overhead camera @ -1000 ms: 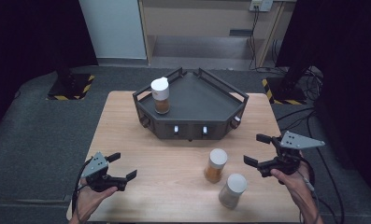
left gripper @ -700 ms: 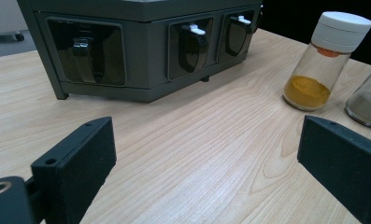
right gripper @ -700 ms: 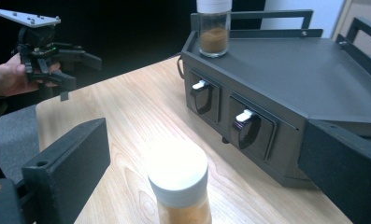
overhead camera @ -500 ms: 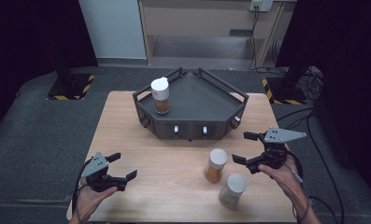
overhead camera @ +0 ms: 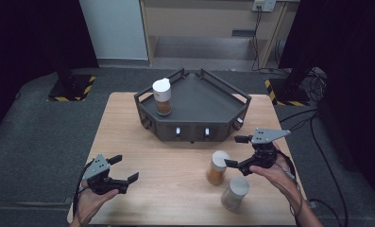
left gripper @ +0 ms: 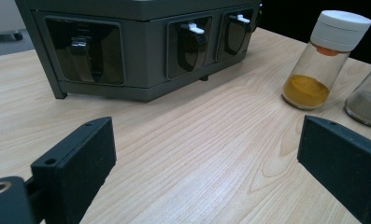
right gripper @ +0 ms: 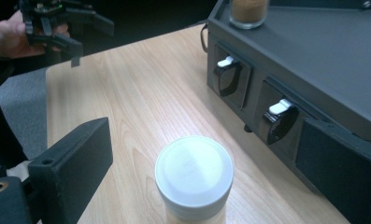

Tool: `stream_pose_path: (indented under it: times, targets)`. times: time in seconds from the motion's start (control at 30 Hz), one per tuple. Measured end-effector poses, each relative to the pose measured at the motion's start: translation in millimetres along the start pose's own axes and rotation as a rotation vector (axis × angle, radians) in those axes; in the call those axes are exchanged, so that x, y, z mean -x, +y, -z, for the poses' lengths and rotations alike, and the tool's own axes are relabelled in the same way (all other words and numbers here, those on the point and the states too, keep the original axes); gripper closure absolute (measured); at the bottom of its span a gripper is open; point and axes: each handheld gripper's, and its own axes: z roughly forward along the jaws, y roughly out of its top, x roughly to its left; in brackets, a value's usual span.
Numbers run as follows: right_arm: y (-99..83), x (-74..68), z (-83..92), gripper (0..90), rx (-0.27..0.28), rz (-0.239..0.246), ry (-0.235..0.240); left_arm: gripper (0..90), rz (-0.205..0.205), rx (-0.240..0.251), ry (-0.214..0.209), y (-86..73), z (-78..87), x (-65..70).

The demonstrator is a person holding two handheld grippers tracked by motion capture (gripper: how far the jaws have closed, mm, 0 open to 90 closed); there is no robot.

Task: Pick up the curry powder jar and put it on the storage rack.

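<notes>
Right gripper (overhead camera: 233, 151) at the orange jar's (overhead camera: 217, 167) 3 o'clock, jaws unclenched, just closing slightly, empty. Left gripper (overhead camera: 124, 168) released, empty.

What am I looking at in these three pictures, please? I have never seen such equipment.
A person holds a hand-held two-jaw tool in each hand. One picture looks down from above; the other two come from cameras riding on each tool. On the light wooden table stands a dark grey angular tray with one white-capped spice jar on it. Two more jars stand in front: one with orange powder, one with grey powder. The left gripper is open and empty. The right gripper, jaws just closing slightly, reaches for the orange jar but holds nothing.
</notes>
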Motion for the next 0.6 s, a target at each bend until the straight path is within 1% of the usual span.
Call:
stream_pose_path:
  times: [0.1, 0.23, 0.3, 0.6]
  targets:
    - [3.3, 2.7, -6.3, 5.5, -0.024, 0.008, 0.010, 3.2, 0.001, 0.001, 0.000, -0.1, 0.0, -0.1]
    - [5.0, 8.7, -13.1, 6.1, -0.041, 0.007, 0.032, 3.1, 0.002, 0.001, 0.000, -0.3, 0.1, -0.4]
    - [7.7, 11.9, -18.2, 6.9, -0.064, 0.015, 0.046, 3.2, 0.002, 0.001, -0.001, -0.3, 0.1, -0.4]
    - [10.6, 19.0, -31.7, 9.5, -0.116, 0.037, 0.071, 3.1, 0.003, 0.001, 0.002, -0.2, 0.5, -0.5]
